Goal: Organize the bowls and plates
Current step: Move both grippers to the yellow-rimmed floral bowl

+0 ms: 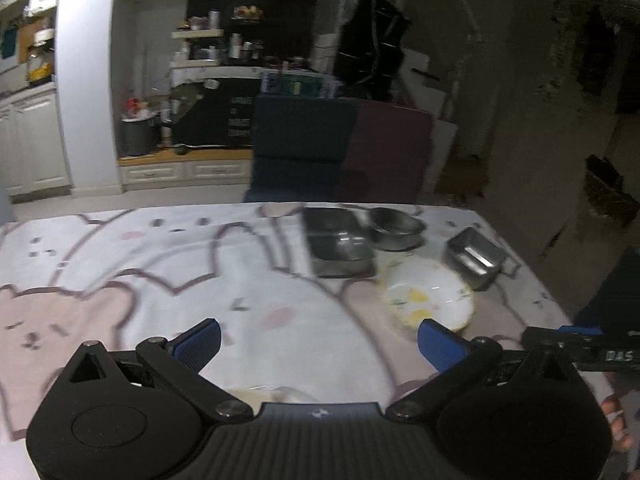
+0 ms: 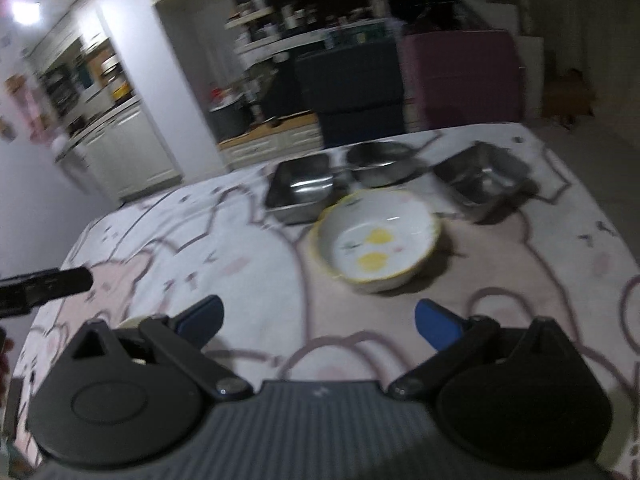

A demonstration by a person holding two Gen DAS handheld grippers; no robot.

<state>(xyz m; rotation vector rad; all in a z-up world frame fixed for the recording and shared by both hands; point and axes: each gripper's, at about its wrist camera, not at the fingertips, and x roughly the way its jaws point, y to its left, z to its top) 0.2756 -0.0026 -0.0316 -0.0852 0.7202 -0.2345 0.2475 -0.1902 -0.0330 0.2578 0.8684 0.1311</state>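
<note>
While both grippers (image 1: 319,342) (image 2: 319,322) gape wide and empty, blur smears the bowl (image 2: 376,236) and steel pans (image 2: 302,192)

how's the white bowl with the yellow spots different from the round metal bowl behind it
The white bowl is ceramic-looking with a yellow rim; the round metal bowl is plain steel. The white bowl sits nearer the grippers, and it looks wider. Both stand upright and look empty on the tablecloth.

From my right wrist view: ceramic bowl (image 2: 378,238) sits on the tabletop (image 2: 240,264), nearest me. Behind it, a row: rectangular steel tray (image 2: 302,190) left, round steel bowl (image 2: 380,164) middle, square steel container (image 2: 482,180) right. Two chairs (image 2: 408,84) stand beyond the far edge.
</note>
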